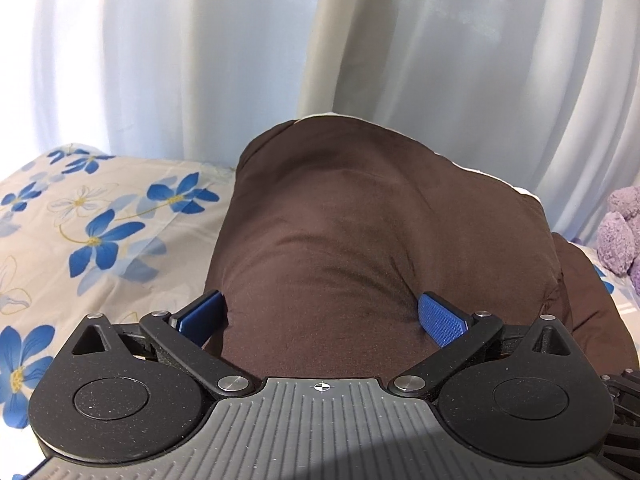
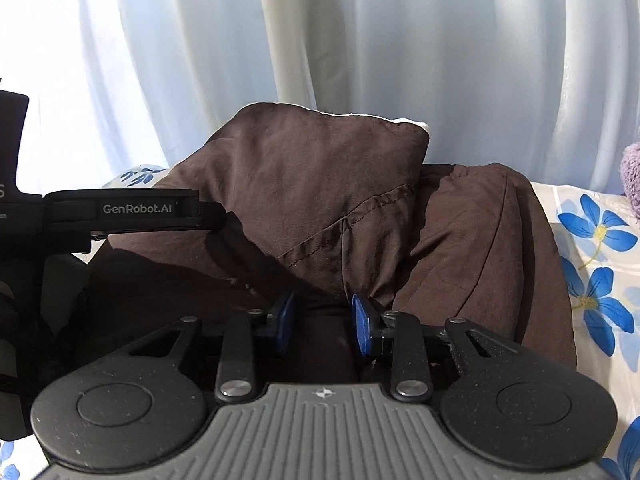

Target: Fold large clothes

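A dark brown garment [image 1: 360,220] lies bunched on a floral bed sheet [image 1: 100,216]. My left gripper [image 1: 322,312] is open wide, its blue pads on either side of the cloth, which bulges up between them. In the right wrist view the same brown garment [image 2: 320,192] shows a stitched seam and folds. My right gripper [image 2: 324,320] is partly closed with a fold of the brown cloth between its blue pads. The left gripper's black body [image 2: 132,210] reaches in from the left and rests on the garment.
Pale curtains [image 1: 240,40] hang right behind the bed. A purple plush toy [image 1: 620,232] sits at the far right on the sheet, also at the right edge of the right wrist view [image 2: 632,176]. The floral sheet [image 2: 592,280] extends right of the garment.
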The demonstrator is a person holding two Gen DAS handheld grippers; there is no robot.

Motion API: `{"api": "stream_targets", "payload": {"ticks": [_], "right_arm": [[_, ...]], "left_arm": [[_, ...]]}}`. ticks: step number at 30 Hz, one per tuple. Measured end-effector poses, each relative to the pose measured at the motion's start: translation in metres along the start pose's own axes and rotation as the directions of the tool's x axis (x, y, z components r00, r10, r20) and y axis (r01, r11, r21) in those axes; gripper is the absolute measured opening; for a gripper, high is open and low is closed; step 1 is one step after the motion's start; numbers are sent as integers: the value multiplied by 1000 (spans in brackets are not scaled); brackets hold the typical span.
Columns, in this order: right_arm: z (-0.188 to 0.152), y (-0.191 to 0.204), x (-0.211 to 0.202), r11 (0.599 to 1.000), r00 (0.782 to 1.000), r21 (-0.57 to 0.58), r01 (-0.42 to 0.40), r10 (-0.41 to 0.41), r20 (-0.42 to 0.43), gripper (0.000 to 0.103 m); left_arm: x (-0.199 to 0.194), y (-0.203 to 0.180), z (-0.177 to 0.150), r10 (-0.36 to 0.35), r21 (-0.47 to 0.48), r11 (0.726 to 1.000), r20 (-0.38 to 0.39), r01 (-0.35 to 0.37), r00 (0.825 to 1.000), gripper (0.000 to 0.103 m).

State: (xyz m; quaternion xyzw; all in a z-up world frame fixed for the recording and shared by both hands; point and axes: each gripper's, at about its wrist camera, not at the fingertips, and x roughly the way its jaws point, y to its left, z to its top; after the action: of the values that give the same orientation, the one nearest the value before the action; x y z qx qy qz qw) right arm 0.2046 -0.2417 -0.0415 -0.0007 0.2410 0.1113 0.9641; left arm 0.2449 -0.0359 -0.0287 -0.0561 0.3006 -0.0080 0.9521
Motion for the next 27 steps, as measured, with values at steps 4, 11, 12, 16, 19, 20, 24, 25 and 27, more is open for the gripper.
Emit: {"api": "stream_targets", "payload": {"ticks": [4,11,12,16,19,20,24,25,27], "right_arm": [[2,4,-4,1000,1000,-10,19,-19,2,30],[-10,32,-76,988,988,34,152,-151,-44,81],[-16,38,-90,983,982,36,180,-178,-62,88],[-40,60,-120,982,969,61,181,-167,-180,101],[-48,70,-122,975,946,65,212,-188,-265,101],[-48,71,-119,969,936,66,238,-211,-280,102],[-39,75,-113,947,910,89,308,-266,-316,102],[-37,76,-114,944,909,99,315,-270,-317,102],[-37,78,-115,937,904,114,329,-278,-325,102]], "left_arm": [[-6,2,0,-23,-12,1000,2,24,1000,103],[-80,21,-15,-106,-33,994,-110,103,988,103],[-95,22,-22,-113,-26,994,-130,110,985,103],[-129,16,-49,-31,57,997,-242,46,970,103],[-131,17,-62,-6,85,996,-314,34,949,103],[-131,19,-63,-1,88,996,-323,31,946,103],[-140,23,-60,11,88,996,-324,18,946,103],[-143,24,-59,4,90,996,-315,26,949,103],[-147,23,-57,-3,96,995,-303,33,953,103]]}}
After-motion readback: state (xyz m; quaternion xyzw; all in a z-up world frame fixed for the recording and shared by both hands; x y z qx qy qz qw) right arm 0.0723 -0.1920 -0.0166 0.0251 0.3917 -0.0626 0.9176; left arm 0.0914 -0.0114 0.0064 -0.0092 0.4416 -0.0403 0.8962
